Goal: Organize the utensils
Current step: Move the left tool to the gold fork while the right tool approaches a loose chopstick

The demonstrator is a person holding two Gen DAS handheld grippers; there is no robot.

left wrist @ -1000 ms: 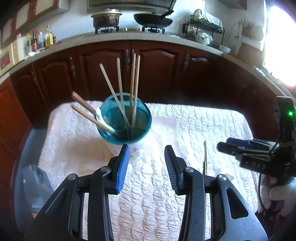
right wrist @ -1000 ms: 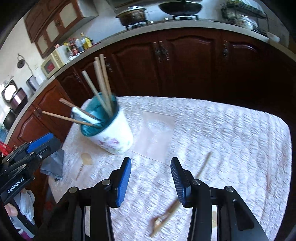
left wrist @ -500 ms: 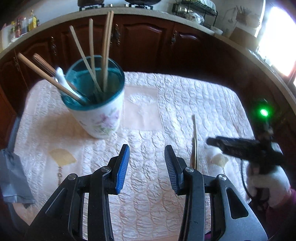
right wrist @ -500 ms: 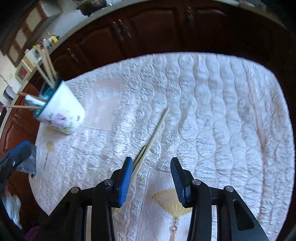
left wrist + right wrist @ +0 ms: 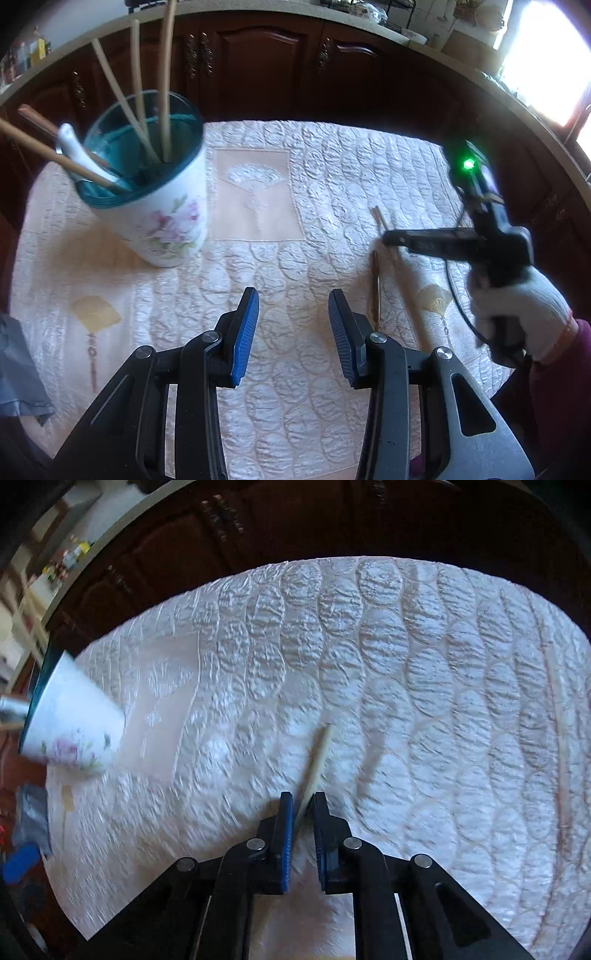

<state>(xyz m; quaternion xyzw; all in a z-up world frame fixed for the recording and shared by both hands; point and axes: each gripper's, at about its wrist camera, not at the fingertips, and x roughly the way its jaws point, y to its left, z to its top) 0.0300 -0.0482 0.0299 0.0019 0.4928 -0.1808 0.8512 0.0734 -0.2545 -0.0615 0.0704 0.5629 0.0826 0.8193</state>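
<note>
A white floral cup (image 5: 155, 206) with a teal inside stands at the table's left and holds several wooden chopsticks and a white spoon (image 5: 70, 144). My left gripper (image 5: 293, 325) hovers open above the quilted cloth, right of the cup, with nothing between its fingers. At the right, my right gripper (image 5: 388, 238) is down at the cloth. In the right wrist view this gripper (image 5: 303, 805) is shut on a pale chopstick (image 5: 319, 753) that sticks out ahead of the jaws. A darker stick (image 5: 376, 288) lies beside it. The cup (image 5: 74, 723) shows at far left.
A white quilted cloth (image 5: 295, 177) covers the table. A grey rag (image 5: 18, 369) hangs at the left edge. Dark wooden cabinets (image 5: 266, 62) stand just behind the table. A gloved hand (image 5: 517, 306) holds the right gripper's handle.
My right gripper came down over the lying chopstick and its jaws shut on it. My left gripper sank toward the cloth, and the cup now looks nearer and larger.
</note>
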